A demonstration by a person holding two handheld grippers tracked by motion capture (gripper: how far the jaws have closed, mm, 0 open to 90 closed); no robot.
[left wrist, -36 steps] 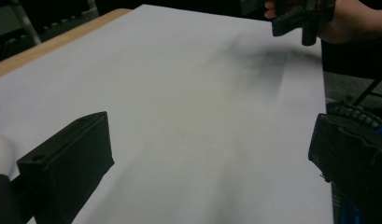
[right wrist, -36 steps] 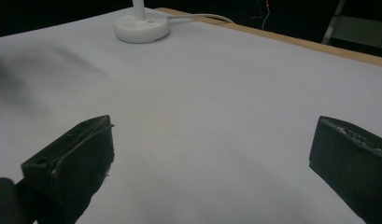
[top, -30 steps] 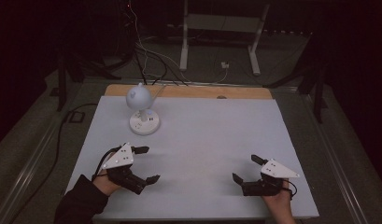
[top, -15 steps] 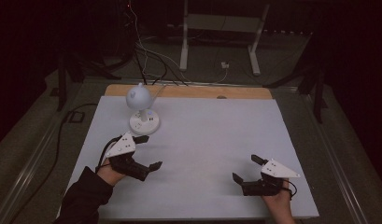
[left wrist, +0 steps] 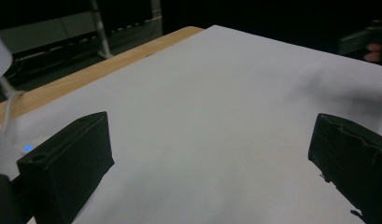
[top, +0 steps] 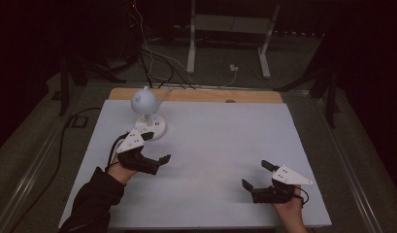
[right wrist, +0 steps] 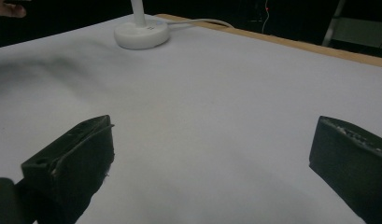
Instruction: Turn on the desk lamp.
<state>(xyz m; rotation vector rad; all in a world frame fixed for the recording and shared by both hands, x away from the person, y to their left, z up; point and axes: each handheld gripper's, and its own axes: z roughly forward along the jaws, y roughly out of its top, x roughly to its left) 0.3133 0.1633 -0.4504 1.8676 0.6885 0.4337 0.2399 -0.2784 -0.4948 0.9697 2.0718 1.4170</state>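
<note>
- Since the little white desk lamp [top: 147,114] stands untouched at the table's [top: 225,145] far left, I'd say nothing's done yet, the grab is all ahead.
- My left claw [top: 155,147] sits just beside its round base, jaws spread wide, empty.
- My right claw [top: 256,174] is well apart, near the front right edge, also wide open.

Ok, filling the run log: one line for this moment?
left gripper: open, beside lamp base | right gripper: open, low over table | nothing held
</note>
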